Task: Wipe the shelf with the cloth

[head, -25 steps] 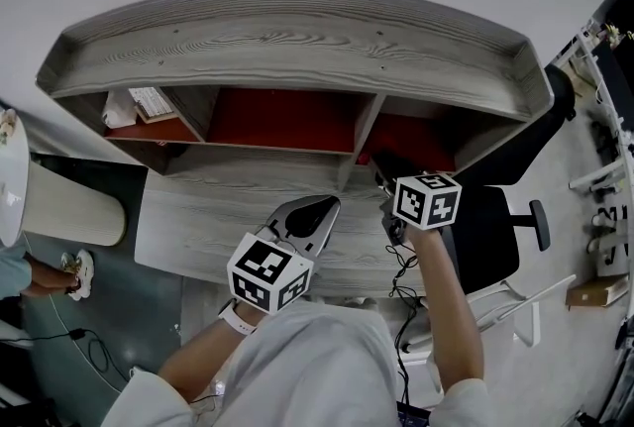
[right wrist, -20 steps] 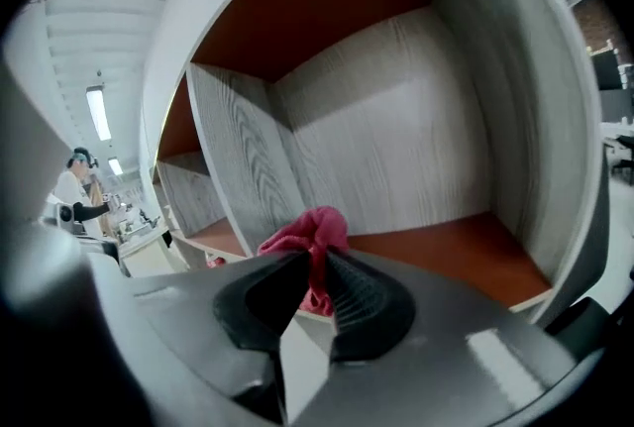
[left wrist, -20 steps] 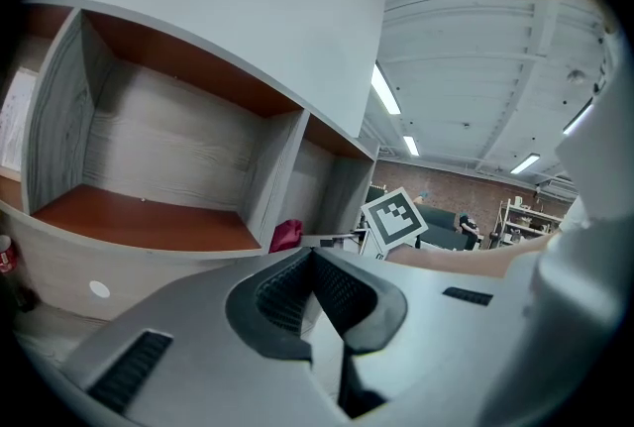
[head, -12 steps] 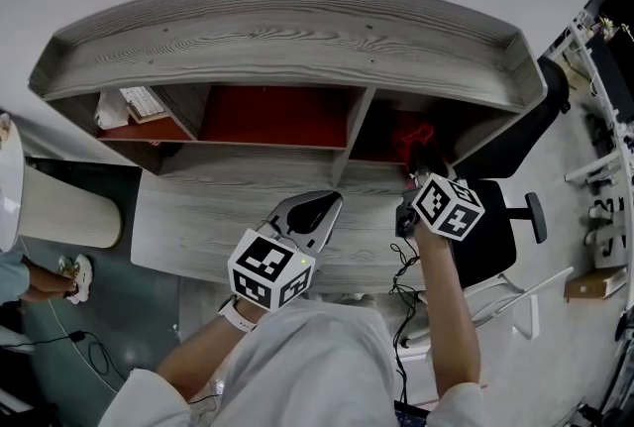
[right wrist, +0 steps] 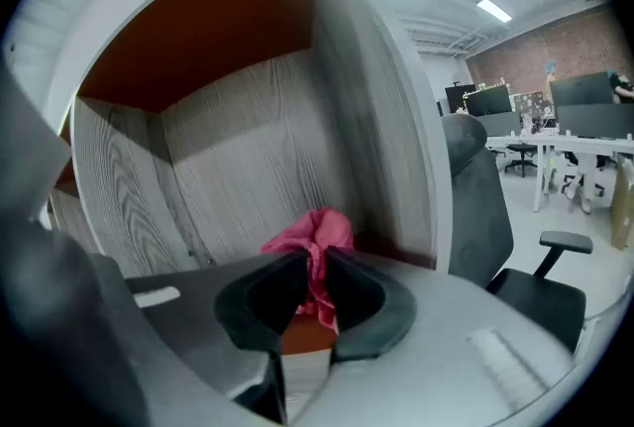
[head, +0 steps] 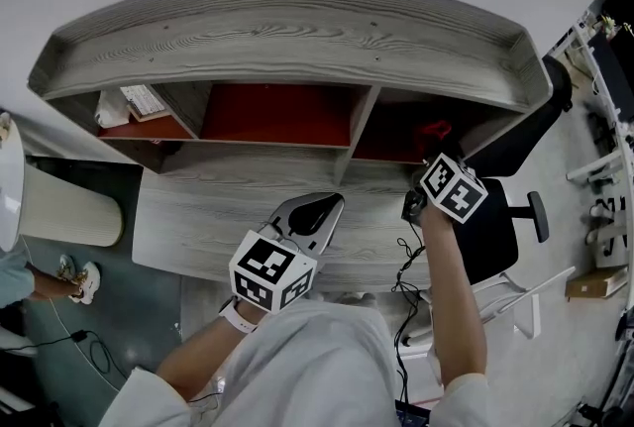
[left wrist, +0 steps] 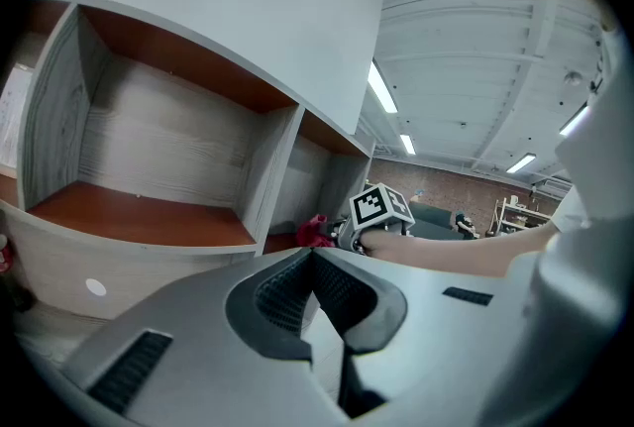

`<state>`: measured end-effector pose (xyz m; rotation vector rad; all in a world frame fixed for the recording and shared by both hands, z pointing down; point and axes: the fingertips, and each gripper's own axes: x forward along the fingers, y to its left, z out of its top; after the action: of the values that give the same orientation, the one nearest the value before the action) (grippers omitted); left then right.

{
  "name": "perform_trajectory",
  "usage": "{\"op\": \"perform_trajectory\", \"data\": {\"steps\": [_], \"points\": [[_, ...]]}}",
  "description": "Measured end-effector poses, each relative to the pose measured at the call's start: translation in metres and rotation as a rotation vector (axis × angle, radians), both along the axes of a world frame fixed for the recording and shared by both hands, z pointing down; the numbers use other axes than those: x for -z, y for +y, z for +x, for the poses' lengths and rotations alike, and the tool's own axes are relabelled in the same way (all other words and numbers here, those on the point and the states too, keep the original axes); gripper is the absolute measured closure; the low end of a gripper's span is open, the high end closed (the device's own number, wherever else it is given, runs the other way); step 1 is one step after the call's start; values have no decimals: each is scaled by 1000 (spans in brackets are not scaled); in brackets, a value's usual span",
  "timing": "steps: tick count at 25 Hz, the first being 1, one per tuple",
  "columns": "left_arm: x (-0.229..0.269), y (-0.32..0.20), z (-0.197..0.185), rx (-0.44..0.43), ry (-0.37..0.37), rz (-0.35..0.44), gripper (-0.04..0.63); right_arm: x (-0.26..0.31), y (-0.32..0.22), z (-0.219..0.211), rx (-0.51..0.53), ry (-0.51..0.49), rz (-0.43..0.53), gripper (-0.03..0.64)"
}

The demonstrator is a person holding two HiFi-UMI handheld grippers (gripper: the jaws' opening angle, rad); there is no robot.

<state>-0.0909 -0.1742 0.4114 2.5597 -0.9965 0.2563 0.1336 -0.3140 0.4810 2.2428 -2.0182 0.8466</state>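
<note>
Clamping the cloth point(right wrist: 319, 229) in its fingers, right gripper point(right wrist: 309, 262) sits by the shelf point(right wrist: 391, 118) end wall; left gripper point(left wrist: 311, 255) fingers together

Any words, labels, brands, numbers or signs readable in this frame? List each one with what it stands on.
No text here can be read.
Papers in the left compartment of the shelf: print too small to read.
Marker cubes: black-and-white square patterns only, no words or numbers.
Cloth: no label shows.
</note>
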Motion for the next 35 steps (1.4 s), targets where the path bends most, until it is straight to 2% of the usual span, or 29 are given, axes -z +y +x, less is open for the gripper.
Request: {"op": "perform_trajectory", "data": {"steps": [4,7,14,25,32,35], "points": [[-2,-4,-5,8,1,-4,589,3,-6,5,-35,-7,9,548],[-2,-6,-6,7,0,-6,589,4,-10,13,-100,-26,8,548],[-4,-13,-8,1,-5,-12,589,4,-29,23,-220,-109,-2,548],[-7,-25,-14,7,-2,-22,589,11,-36,40,-342,-110,8,549],[-4,-28,-13,9,2,-16,589,37,-31,47,-381,-143,79,551],[-4,-27,-11,6,2,-14,589,53,-30,49,-395,-186,120,551]]}}
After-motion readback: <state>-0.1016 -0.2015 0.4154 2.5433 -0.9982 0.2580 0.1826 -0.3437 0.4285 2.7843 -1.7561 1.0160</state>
